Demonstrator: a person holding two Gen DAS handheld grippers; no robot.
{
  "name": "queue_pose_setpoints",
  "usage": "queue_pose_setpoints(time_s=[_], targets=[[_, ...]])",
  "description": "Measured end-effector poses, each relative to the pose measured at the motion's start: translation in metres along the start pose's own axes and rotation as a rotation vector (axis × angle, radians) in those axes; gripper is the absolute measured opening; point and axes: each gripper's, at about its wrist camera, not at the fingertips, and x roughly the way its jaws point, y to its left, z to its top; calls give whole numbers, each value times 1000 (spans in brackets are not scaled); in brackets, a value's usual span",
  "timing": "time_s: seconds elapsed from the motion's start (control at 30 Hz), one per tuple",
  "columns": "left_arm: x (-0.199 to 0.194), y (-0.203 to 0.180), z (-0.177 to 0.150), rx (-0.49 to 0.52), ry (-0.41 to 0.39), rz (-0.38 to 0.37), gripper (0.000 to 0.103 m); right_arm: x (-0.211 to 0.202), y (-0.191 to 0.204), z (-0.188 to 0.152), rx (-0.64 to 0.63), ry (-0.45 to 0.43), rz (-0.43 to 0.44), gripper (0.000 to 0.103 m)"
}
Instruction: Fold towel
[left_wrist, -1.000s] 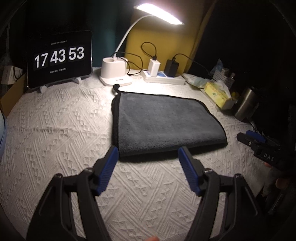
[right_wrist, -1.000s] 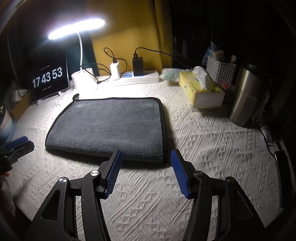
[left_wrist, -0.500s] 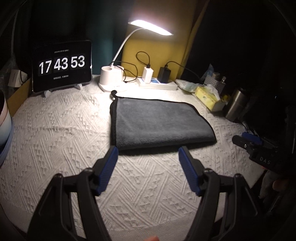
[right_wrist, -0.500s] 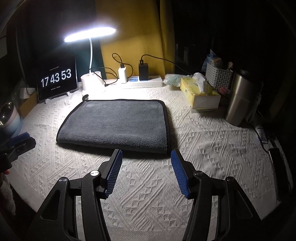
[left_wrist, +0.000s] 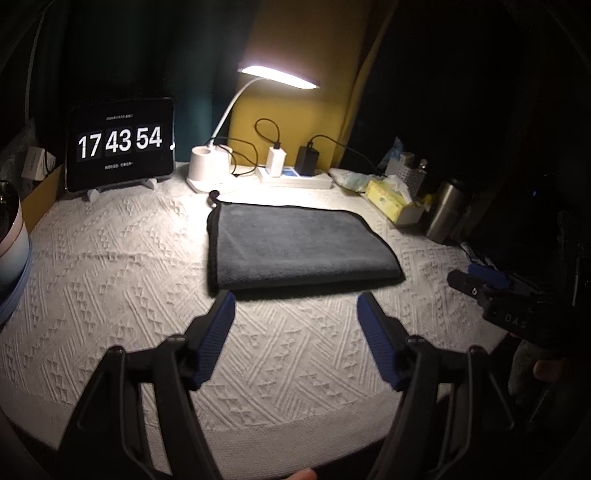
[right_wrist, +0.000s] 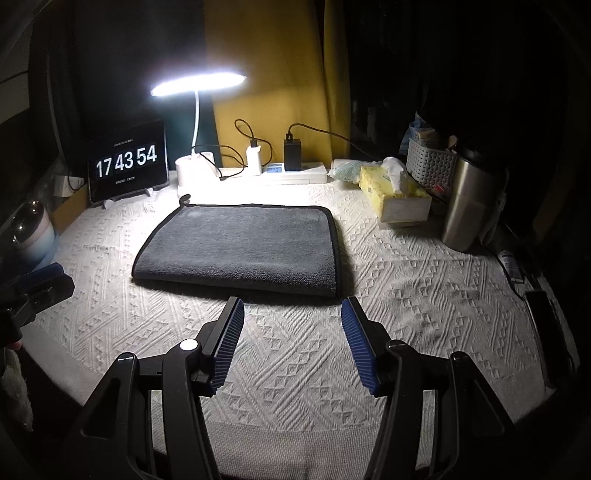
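1. The white, diamond-embossed cloth-covered surface (right_wrist: 424, 295) fills both views and carries everything; its near edge curves off into darkness below the claws.
2. The dark grey, black-edged microfibre towel (right_wrist: 240, 247) lies flat near the middle of the surface, already doubled – its near edge looks like a thick fold. Its long axis runs left to right across both views, and a small hanging loop shows at the far-left corner.
3. The left claw (left_wrist: 295, 314) hangs above bare cloth with its blue-padded fingers spread wide and holding nothing; the towel (left_wrist: 295, 243) lies straight ahead, its near-left corner just beyond the left fingertip.
4. The right claw (right_wrist: 291, 317) is likewise spread and empty, with the towel's near-right corner just ahead between its tips. Each claw, then, faces its own near corner, about equally close, so I judge another fold would start from this near edge or from one short side.
5. Along the back stand a black tablet showing a flip clock (right_wrist: 127, 162), a white desk lamp (right_wrist: 197, 83), a white power strip (right_wrist: 295, 173), a yellow tissue box (right_wrist: 395, 195) and a steel flask (right_wrist: 465, 203).
6. Hard to make out: how many layers the towel has, what sits in the white basket, and most of the dark right margin.
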Motion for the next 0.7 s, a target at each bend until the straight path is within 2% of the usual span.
queue_pose_setpoints(time_s=[0.7], targets=[[-57, -19, -1, 23, -125, -42, 76, -64, 14, -5, -36, -104, -8, 58]])
